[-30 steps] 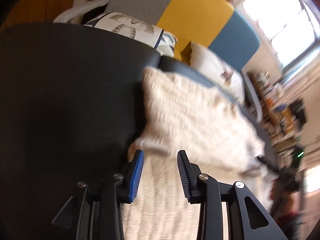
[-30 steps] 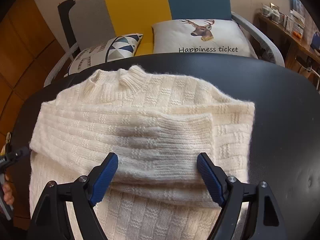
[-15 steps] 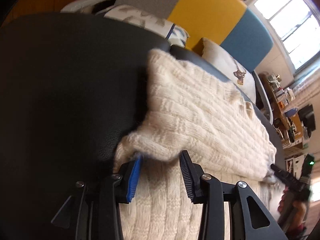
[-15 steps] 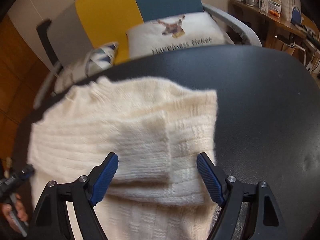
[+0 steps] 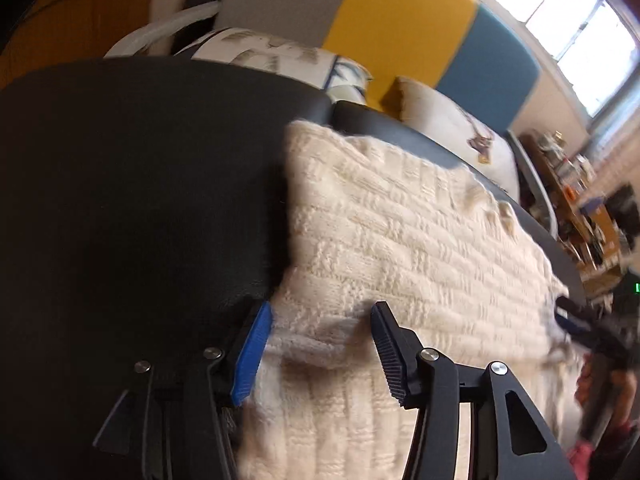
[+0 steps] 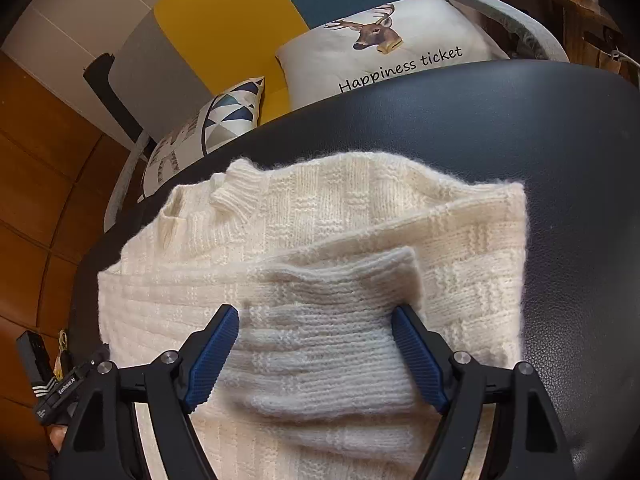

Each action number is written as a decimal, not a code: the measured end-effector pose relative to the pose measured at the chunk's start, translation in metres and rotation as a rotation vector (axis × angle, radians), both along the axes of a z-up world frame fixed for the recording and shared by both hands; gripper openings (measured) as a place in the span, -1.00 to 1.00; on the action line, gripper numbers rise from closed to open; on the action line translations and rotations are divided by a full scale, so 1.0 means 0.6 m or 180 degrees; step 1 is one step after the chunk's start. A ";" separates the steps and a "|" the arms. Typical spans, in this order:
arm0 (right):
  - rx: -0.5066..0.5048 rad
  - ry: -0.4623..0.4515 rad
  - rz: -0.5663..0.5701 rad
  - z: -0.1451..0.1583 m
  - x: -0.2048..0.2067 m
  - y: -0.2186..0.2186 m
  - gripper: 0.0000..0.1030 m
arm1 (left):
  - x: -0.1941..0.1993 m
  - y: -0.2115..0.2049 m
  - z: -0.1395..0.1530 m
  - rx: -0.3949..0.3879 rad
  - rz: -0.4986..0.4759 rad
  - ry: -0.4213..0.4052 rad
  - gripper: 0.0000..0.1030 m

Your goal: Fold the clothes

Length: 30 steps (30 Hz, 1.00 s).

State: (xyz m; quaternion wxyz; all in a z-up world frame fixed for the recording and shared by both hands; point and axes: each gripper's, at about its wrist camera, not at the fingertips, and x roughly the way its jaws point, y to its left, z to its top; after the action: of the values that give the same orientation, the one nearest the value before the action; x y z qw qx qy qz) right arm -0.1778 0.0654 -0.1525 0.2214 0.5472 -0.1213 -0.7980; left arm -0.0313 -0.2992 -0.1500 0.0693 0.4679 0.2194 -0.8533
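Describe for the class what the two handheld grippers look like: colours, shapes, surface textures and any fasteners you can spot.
The left gripper has black angular plastic arms with triangular cut-outs and round silver screws; one ribbed pad shows bright blue, the other looks dark. The right gripper is built the same: black arms, silver screws, ribbed dark-blue pads on both fingers. No cables or sleeves show.

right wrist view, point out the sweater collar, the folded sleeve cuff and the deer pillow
sweater collar (image 6: 236, 192), right wrist view, on the ribbed neck band.
sleeve cuff (image 6: 328, 312), right wrist view, on the ribbed end between the right gripper's open fingers.
deer pillow (image 6: 432, 36), right wrist view, on the white cover beside the deer print.
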 end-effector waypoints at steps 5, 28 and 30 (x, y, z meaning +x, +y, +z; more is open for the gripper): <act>-0.0027 0.0159 0.0244 0.030 0.043 -0.009 0.57 | 0.023 -0.002 0.029 0.0204 0.0029 0.0182 0.05; -0.0373 -0.0306 0.0332 0.011 0.370 0.194 0.56 | 0.316 -0.010 0.039 0.0571 -0.0022 0.0105 0.11; -0.0465 -0.0367 0.0188 -0.004 0.394 0.223 0.56 | 0.346 -0.006 0.028 0.0562 -0.0030 0.0021 0.13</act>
State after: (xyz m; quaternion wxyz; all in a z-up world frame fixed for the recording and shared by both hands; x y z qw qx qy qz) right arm 0.0585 0.1992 -0.1548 0.2768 0.5780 -0.1755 -0.7473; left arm 0.1760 -0.3025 -0.1331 0.0230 0.4704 0.2917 -0.8325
